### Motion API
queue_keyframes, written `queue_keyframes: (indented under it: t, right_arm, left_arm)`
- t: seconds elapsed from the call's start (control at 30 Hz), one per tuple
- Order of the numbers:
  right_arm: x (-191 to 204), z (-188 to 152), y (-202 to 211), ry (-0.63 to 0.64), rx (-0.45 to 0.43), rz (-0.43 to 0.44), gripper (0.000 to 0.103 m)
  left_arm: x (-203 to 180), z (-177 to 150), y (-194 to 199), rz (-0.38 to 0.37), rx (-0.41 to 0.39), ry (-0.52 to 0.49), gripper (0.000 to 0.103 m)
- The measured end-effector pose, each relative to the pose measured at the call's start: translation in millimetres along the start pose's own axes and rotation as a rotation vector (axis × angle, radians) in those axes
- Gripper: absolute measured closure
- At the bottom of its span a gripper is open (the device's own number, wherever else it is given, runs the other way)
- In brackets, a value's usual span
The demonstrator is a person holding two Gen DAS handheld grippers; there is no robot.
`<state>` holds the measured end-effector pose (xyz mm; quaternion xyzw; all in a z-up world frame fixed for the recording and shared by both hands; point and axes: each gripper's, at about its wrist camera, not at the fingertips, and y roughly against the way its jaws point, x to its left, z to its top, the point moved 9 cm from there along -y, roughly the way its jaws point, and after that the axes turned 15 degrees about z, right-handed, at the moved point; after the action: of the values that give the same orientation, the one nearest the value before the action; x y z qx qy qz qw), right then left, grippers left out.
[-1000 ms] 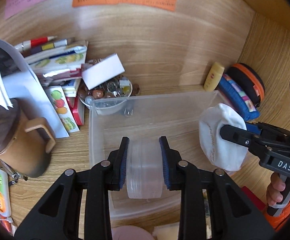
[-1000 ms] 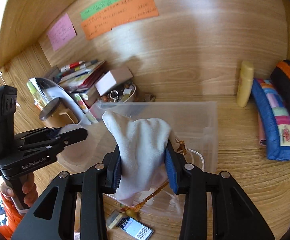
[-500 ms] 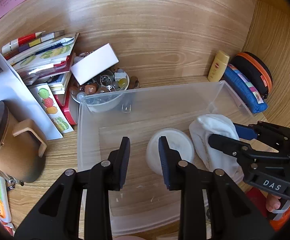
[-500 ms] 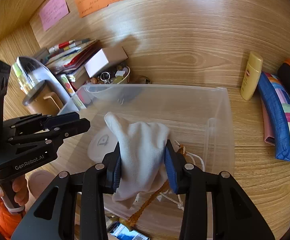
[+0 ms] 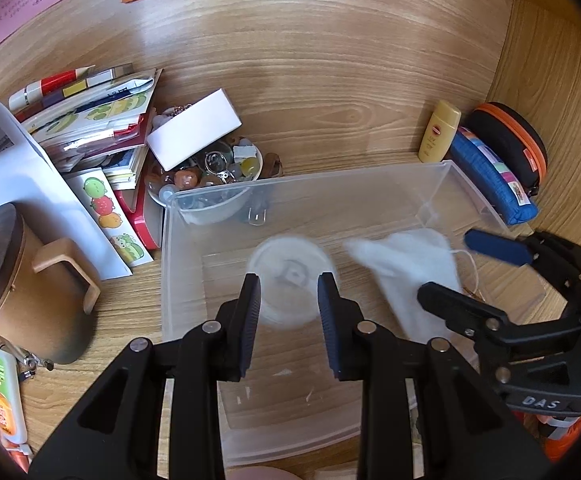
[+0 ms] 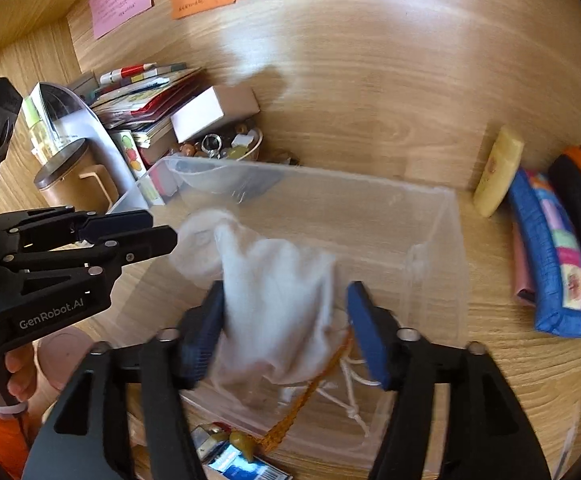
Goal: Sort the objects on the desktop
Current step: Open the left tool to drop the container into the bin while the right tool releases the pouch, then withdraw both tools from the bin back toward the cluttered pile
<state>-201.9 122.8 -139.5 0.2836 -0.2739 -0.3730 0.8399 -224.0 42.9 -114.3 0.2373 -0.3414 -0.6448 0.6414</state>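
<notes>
As the right tool's (image 6: 286,332) jaws have just been opening, the white drawstring cloth pouch (image 6: 278,300) is released into the clear rectangular plastic bin (image 5: 442,184).

Between the parted blue pads the pouch is seen blurred, with its cord and orange tassel trailing at the bin's near wall; contact with the left pad cannot be ruled out, but no clamping is shown. The left tool (image 5: 288,320) is held above the bin with its jaws narrowly apart and nothing between them; the round translucent white lid-like disc (image 5: 292,276) carried a second ago is now lying on the bin floor, just beside the pouch. Two items are thereby judged sorted, while the yellow bottle (image 5: 438,132), the blue fabric case (image 5: 490,176) and the trinket bowl (image 5: 218,172) are left on the wooden surface (image 5: 330,92).
</notes>
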Motion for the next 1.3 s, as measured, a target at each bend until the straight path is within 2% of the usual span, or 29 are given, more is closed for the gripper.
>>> queue_keyframes:
  t: [0.13, 0.2, 0.3, 0.53, 0.6, 0.67, 0.73, 0.8, 1.07, 1.3]
  right_arm:
    - [2, 4, 12, 0.04, -0.043, -0.037, 0.033]
    - [1, 3, 15, 0.043, -0.054, -0.053, 0.025]
    - [-2, 2, 18, 0.041, -0.065, -0.063, 0.024]
    - [-1, 4, 30, 0.05, -0.09, -0.085, 0.023]
    - [0, 4, 34, 0.054, -0.093, -0.09, 0.022]
    - [3, 5, 40, 0.059, -0.097, -0.089, 0.022]
    - [6, 4, 45, 0.066, -0.103, -0.093, 0.02]
    - [8, 3, 53, 0.078, -0.115, -0.107, 0.015]
    - [20, -10, 83, 0.127, -0.155, -0.151, 0.01]
    - [25, -30, 97, 0.147, -0.15, -0.172, 0.008]
  left_arm:
    - [0, 1, 6, 0.013, -0.015, 0.001, 0.064]
    - [1, 2, 11, 0.021, -0.024, 0.0, 0.058]
    - [4, 3, 20, 0.042, -0.046, 0.002, 0.05]
    - [10, 6, 39, 0.074, -0.085, 0.011, 0.037]
    - [14, 6, 45, 0.08, -0.096, 0.018, 0.029]
    - [18, 5, 53, 0.093, -0.114, 0.023, 0.028]
    - [19, 4, 58, 0.1, -0.124, 0.027, 0.027]
    - [24, 2, 64, 0.107, -0.131, 0.039, 0.019]
    - [42, -16, 84, 0.127, -0.144, 0.085, 0.011]
    - [55, -45, 87, 0.154, -0.113, 0.101, 0.01]
